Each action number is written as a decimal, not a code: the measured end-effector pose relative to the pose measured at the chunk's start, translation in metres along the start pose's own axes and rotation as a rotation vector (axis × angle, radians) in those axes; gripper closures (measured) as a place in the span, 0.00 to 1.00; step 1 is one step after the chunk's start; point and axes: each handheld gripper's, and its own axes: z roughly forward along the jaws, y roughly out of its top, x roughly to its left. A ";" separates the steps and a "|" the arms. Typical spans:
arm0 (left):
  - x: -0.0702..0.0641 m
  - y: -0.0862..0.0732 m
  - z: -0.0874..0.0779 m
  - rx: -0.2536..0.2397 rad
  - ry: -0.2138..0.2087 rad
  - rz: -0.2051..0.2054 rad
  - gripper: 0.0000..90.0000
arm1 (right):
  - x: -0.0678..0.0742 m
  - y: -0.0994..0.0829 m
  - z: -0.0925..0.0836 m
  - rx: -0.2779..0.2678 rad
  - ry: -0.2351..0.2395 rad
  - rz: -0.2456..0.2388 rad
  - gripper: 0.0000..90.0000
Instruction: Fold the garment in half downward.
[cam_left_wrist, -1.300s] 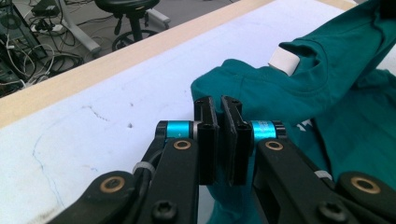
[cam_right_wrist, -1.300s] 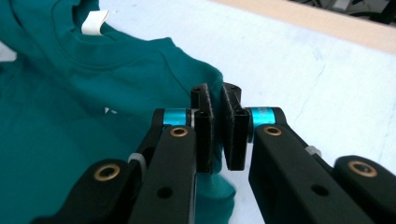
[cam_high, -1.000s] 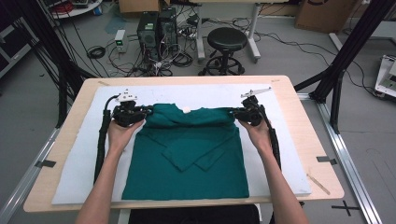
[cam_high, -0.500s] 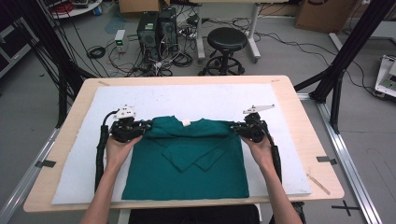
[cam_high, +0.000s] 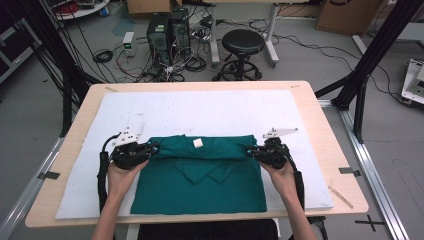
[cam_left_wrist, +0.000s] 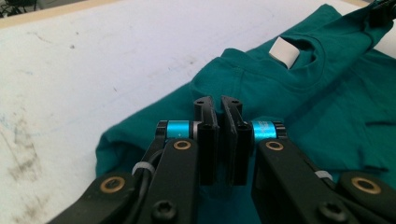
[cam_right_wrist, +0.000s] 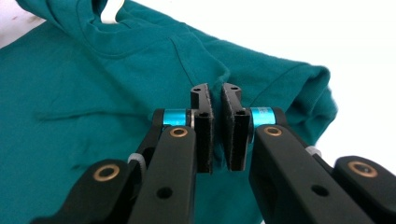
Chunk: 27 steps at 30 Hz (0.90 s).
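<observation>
A teal-green T-shirt (cam_high: 200, 185) lies on the white mat (cam_high: 210, 110), its top part doubled over toward the person. The white neck label (cam_high: 198, 143) faces up. My left gripper (cam_high: 154, 148) is shut on the folded edge at the shirt's left side. My right gripper (cam_high: 249, 150) is shut on the same edge at the right side. In the left gripper view the jaws (cam_left_wrist: 218, 103) stand almost together over the shirt (cam_left_wrist: 303, 107), with the label (cam_left_wrist: 285, 50) beyond. In the right gripper view the jaws (cam_right_wrist: 215, 91) pinch bunched cloth (cam_right_wrist: 116, 93).
The mat covers most of the wooden table (cam_high: 320, 130). Bare mat lies beyond the shirt and on both sides. A thin wooden stick (cam_high: 341, 196) rests by the table's right front corner. A stool (cam_high: 243, 42) and computer cases (cam_high: 165, 30) stand on the floor behind.
Both grippers have come toward the person and lower, carrying the shirt's top edge with them. The fold now lies farther over the shirt's lower part.
</observation>
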 end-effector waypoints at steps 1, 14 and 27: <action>-0.001 -0.003 0.000 0.002 -0.003 -0.004 0.94 | 0.001 -0.003 -0.001 -0.002 0.004 -0.001 0.95; -0.020 -0.024 -0.020 0.010 -0.064 -0.006 0.94 | 0.017 -0.031 -0.013 -0.005 0.031 0.004 0.95; -0.029 -0.040 -0.033 0.016 -0.095 -0.025 0.94 | 0.028 -0.050 -0.021 0.000 0.060 0.020 0.95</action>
